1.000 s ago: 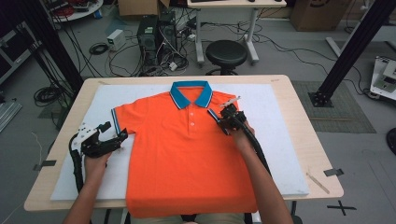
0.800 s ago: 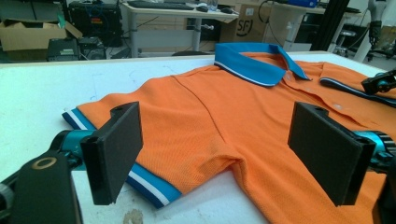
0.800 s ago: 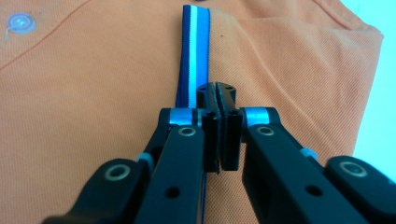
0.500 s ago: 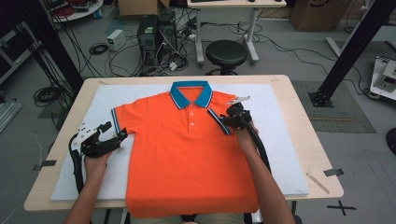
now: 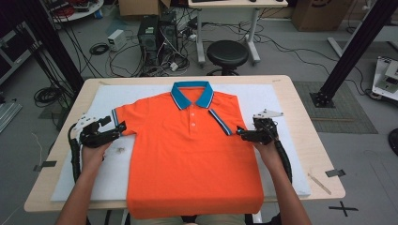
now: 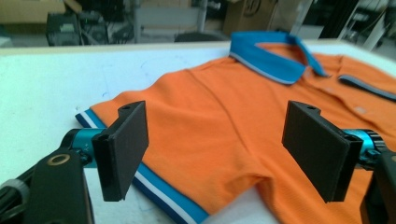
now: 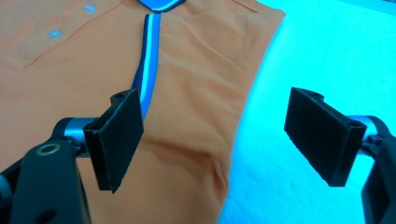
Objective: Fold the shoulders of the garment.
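Note:
An orange polo shirt [image 5: 195, 159] with a blue collar [image 5: 191, 93] lies flat, front up, on the white mat. Its right sleeve is folded in over the chest, and the striped cuff [image 5: 220, 122] [image 7: 147, 60] lies on a slant. My right gripper [image 5: 240, 133] [image 7: 215, 121] hovers at the shirt's right folded edge. Its jaws have just been opening and hold nothing. My left gripper [image 5: 117, 126] [image 6: 215, 121] is open with nothing held at the spread-out left sleeve, whose striped cuff [image 6: 140, 182] runs below the jaws. Those jaws have just narrowed a touch.
The white mat [image 5: 281, 103] covers most of the wooden table [image 5: 312, 140]. A small bit [image 5: 121, 150] lies on the mat beside the left hand. A black stool [image 5: 227, 54], computers and cables stand on the floor beyond the far edge.
My right gripper has moved right, off the chest to the shirt's edge, and opened, leaving the sleeve folded on the shirt. My left gripper has edged slightly farther up the table.

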Demonstrator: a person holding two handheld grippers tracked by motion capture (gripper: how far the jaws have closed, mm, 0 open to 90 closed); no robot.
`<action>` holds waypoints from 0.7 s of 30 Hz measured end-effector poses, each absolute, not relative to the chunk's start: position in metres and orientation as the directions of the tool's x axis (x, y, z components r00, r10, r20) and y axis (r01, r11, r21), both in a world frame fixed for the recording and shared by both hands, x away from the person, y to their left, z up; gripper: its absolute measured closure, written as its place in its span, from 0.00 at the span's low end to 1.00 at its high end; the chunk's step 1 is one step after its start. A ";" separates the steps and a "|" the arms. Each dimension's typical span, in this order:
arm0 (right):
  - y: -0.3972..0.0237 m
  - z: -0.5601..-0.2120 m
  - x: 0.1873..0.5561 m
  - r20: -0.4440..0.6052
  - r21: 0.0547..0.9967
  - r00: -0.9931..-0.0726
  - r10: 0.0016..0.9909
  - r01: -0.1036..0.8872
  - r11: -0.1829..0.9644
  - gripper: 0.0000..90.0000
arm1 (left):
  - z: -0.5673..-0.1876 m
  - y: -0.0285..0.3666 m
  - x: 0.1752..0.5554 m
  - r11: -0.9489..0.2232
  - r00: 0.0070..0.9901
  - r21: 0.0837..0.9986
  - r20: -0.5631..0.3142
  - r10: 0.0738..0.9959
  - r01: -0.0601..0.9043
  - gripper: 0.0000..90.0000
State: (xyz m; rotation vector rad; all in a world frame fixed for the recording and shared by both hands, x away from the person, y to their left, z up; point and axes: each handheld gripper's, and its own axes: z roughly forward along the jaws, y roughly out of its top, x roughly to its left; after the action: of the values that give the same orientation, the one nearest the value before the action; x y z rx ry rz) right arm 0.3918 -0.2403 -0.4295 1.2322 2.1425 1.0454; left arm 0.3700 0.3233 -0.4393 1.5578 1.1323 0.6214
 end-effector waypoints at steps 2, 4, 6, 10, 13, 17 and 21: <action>-0.247 -0.431 0.386 -0.011 0.801 -0.504 0.864 0.512 0.309 0.22 | -0.437 0.324 0.378 -0.011 0.410 0.930 -0.151 0.900 0.367 0.25; -0.249 -0.432 0.385 -0.009 0.803 -0.505 0.863 0.511 0.307 0.22 | -0.435 0.324 0.385 -0.016 0.402 0.920 -0.156 0.902 0.393 0.25; -0.254 -0.434 0.381 -0.014 0.804 -0.502 0.865 0.508 0.308 0.22 | -0.432 0.325 0.391 -0.035 0.396 0.918 -0.137 0.908 0.396 0.25; -0.263 -0.437 0.376 -0.010 0.809 -0.492 0.870 0.508 0.297 0.22 | -0.431 0.325 0.404 -0.058 0.367 0.886 -0.130 0.921 0.460 0.25; -0.265 -0.437 0.375 -0.006 0.812 -0.485 0.874 0.508 0.287 0.22 | -0.433 0.324 0.415 -0.086 0.332 0.852 -0.107 0.937 0.516 0.25; -0.267 -0.436 0.374 -0.013 0.815 -0.481 0.877 0.504 0.288 0.22 | -0.437 0.324 0.427 -0.100 0.285 0.818 -0.081 0.955 0.566 0.25; -0.268 -0.436 0.373 -0.011 0.813 -0.479 0.878 0.506 0.287 0.22 | -0.444 0.325 0.431 -0.108 0.260 0.794 -0.065 0.963 0.598 0.25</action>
State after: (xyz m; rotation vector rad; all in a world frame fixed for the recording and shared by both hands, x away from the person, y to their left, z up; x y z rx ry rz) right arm 0.3735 -0.2677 -0.4363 1.2375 2.0993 1.0709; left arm 0.4308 0.3250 -0.4443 1.8016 1.4259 0.6335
